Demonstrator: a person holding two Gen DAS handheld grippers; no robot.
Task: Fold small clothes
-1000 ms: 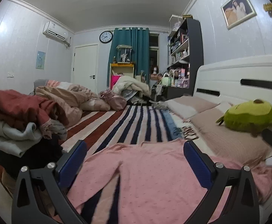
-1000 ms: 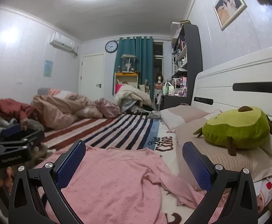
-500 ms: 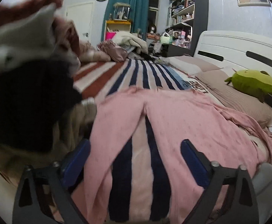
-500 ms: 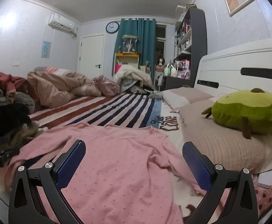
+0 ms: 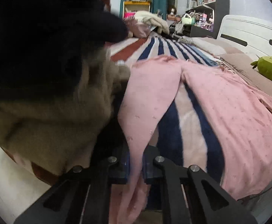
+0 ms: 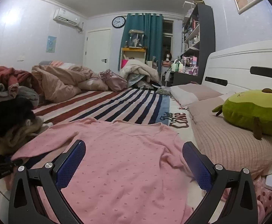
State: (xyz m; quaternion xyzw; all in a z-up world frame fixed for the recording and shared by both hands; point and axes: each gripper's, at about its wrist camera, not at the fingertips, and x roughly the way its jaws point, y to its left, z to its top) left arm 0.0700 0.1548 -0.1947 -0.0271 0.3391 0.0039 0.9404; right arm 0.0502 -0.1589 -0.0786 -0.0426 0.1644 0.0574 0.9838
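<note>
A pink long-sleeved top (image 6: 126, 158) lies spread flat on the striped bed cover (image 6: 117, 104). In the left wrist view its left sleeve (image 5: 147, 102) runs down to the bed's near edge, where my left gripper (image 5: 136, 166) has its jaws closing and the pads pinch the sleeve's cuff end. The top's body (image 5: 229, 112) spreads to the right of that. My right gripper (image 6: 133, 149) hovers low over the top's chest, wide open, with nothing between its blue pads (image 6: 70, 162).
A pile of clothes (image 6: 10, 100) sits just left of the top and fills the left of the left wrist view (image 5: 42, 93). A green plush (image 6: 253, 112) rests on pillows (image 6: 229, 145) by the white headboard (image 6: 248, 65). A bunched quilt (image 6: 61, 82) lies at the far end.
My left gripper dropped to the bed's near edge beside the clothes pile and went from wide open to closed on the pink sleeve. The right gripper sank slightly and stayed open.
</note>
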